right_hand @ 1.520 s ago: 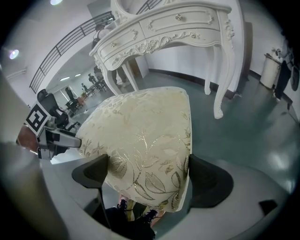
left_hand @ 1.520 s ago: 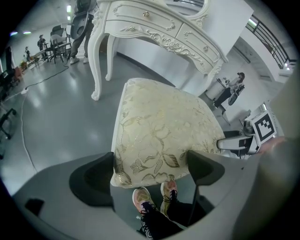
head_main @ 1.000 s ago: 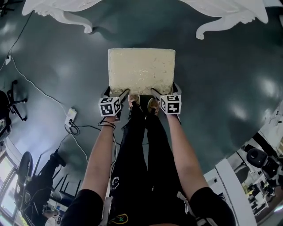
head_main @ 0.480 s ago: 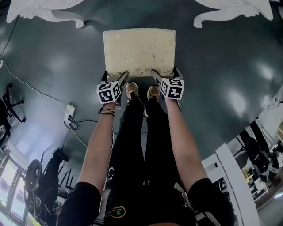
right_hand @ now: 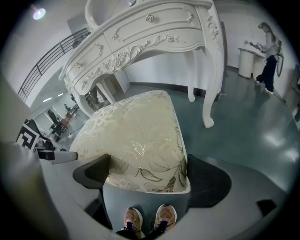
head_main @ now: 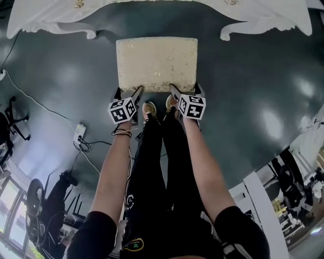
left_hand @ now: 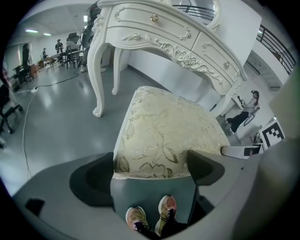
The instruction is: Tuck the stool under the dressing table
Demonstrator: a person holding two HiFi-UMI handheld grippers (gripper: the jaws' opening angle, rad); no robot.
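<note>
Fingers (left_hand: pixel 96 180) of the left gripper (left_hand: pixel 150 164) are seen spread wide and pressed onto the near left corner of the stool (left_hand: pixel 164 131), with the cushion filling the gap between them. Those of the right gripper (right_hand: pixel 149 171) are set the same way on the near right corner, so both are judged to be clamped on the seat. Compared with a moment ago, the stool is found further ahead, carried forward with the fingers. Its far edge, formerly well short of the dressing table (head_main: pixel 45 15), is now brought about level with the two front legs (head_main: pixel 83 34) and just short of the carved front rail. In both gripper views the drawers are seen closer, above and beyond the fingertips. The whole cushion is still shown uncovered in the head view, so the seat is judged not yet under the top. A further straight push away from the fingers, kept centred between the legs, is called for
</note>
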